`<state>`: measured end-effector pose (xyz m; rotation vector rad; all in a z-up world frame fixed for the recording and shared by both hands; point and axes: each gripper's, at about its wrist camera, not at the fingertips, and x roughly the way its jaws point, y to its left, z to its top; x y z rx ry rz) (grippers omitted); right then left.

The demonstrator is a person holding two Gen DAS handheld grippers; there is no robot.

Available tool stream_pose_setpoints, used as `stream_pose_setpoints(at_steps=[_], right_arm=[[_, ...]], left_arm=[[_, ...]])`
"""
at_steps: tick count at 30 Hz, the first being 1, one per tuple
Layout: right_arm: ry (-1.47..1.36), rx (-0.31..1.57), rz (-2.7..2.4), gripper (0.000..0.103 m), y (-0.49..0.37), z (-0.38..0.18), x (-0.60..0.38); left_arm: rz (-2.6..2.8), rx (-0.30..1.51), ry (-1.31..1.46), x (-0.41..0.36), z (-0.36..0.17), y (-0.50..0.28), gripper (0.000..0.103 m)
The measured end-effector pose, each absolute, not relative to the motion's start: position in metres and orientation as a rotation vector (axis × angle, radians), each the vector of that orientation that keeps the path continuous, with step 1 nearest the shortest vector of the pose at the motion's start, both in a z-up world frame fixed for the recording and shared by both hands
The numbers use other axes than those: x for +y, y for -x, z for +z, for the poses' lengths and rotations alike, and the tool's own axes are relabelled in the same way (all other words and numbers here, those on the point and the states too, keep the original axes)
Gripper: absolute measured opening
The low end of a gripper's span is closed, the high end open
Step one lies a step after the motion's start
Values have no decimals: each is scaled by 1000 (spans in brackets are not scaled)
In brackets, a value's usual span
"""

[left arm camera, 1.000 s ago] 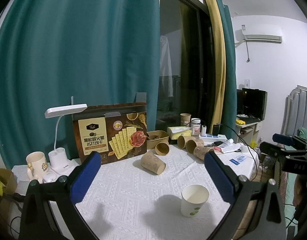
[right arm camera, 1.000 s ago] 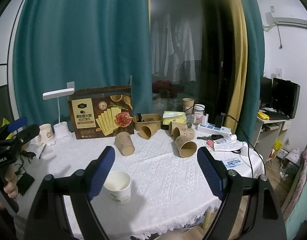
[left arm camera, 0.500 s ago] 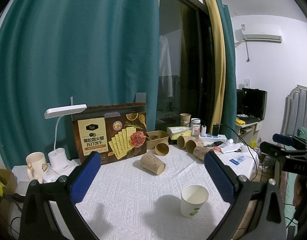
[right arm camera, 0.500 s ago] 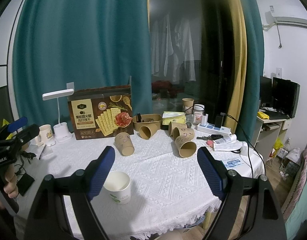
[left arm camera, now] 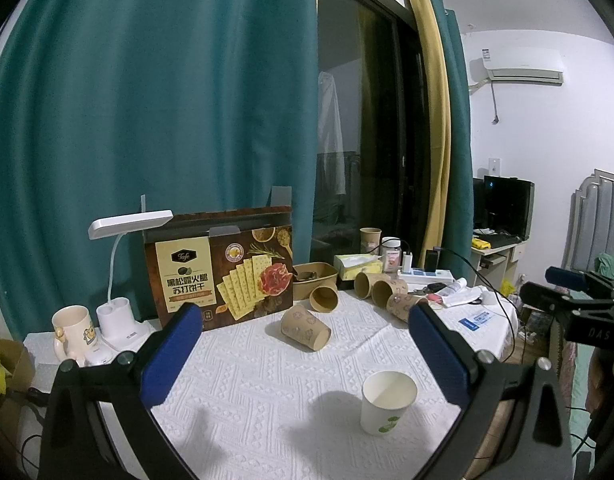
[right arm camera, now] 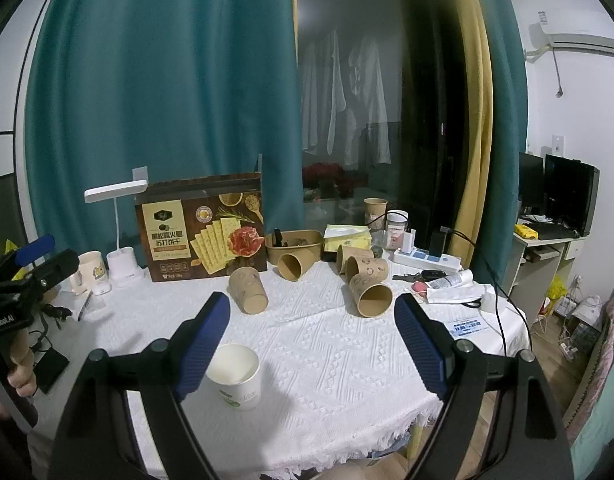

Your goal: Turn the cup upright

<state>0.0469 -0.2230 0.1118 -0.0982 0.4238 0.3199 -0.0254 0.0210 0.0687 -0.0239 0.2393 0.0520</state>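
Both grippers, left (left arm camera: 303, 354) and right (right arm camera: 311, 344), wide open, empty. Risk: approaching tipped brown cup (right arm camera: 370, 294) (ahead of right jaws) may roll it.

1. "Tafe" and "黑松露火腿 苏打饼干" on the cracker box (left arm camera: 219, 276), centre left.
2. "DAS" on the right tongs (left arm camera: 587, 312), right edge.
3. "GenRobot.AI" on the left tongs (right arm camera: 11, 304), left edge.
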Motion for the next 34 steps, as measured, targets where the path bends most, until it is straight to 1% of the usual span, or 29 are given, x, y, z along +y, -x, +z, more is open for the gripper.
stream_pose_setpoints(at_steps=[34], right_arm=[[96,426,318,82,-47,110,-223]], left_arm=[[45,238,23,12,73,23,103]])
